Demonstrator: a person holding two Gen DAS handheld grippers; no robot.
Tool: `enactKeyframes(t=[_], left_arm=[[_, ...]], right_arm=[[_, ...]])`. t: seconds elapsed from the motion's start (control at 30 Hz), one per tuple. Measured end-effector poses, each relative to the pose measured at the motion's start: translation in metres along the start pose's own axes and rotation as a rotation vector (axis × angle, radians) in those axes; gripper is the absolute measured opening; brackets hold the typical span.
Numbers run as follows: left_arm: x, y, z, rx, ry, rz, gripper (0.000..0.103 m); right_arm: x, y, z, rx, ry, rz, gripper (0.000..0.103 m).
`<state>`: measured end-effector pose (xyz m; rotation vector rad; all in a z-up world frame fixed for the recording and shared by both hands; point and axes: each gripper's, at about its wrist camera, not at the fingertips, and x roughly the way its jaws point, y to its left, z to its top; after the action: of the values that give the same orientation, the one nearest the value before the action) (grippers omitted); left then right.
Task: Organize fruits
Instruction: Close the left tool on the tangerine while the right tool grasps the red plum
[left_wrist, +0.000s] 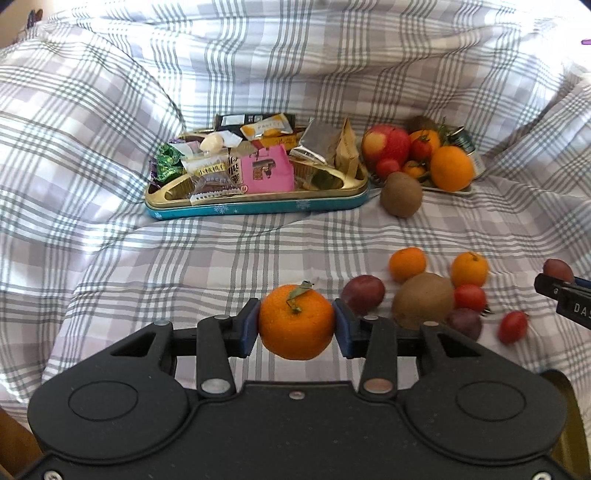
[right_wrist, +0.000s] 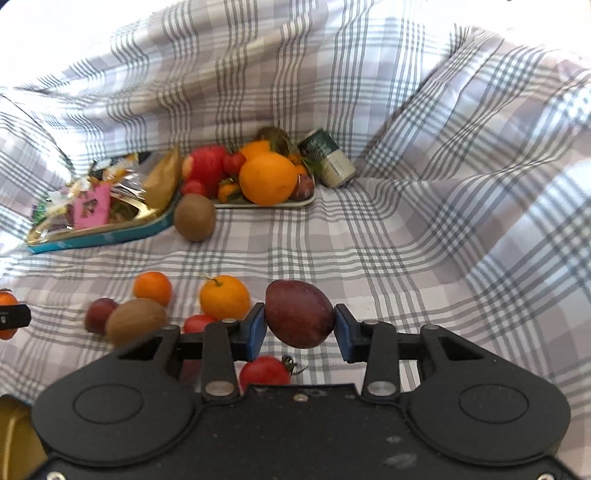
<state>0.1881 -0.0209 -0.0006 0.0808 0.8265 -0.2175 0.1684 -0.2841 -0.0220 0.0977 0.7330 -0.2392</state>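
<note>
My left gripper (left_wrist: 296, 326) is shut on a mandarin with a leaf (left_wrist: 296, 322), held above the checked cloth. My right gripper (right_wrist: 300, 326) is shut on a dark plum (right_wrist: 299, 313); it also shows at the right edge of the left wrist view (left_wrist: 558, 269). A white fruit tray (right_wrist: 306, 201) at the back holds an apple (right_wrist: 205, 164), a big orange (right_wrist: 267, 179), tomatoes and small mandarins. Loose on the cloth lie two mandarins (left_wrist: 407, 264) (left_wrist: 469, 268), a plum (left_wrist: 362, 294), a kiwi (left_wrist: 423, 300), tomatoes (left_wrist: 470, 297) and another kiwi (left_wrist: 400, 194) beside the tray.
A gold and teal tin tray (left_wrist: 258, 206) full of wrapped snacks stands at the back left. A green can (right_wrist: 328, 158) lies to the right of the fruit tray. Folds of the checked cloth (left_wrist: 92, 147) rise on all sides.
</note>
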Motion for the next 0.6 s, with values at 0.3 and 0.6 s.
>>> enactKeyframes(t=[0.3, 0.6], left_arm=[[-0.041, 0.003, -0.027, -0.011, 0.017, -0.002, 0.05], [-0.064, -0.002, -0.067, -0.005, 0.058, 0.016, 0.05]], right_arm=[[-0.063, -0.002, -0.023, 0.015, -0.029, 0.052, 0.04], [-0.105, 0.0, -0.063, 0.042, 0.018, 0.083, 0.041]])
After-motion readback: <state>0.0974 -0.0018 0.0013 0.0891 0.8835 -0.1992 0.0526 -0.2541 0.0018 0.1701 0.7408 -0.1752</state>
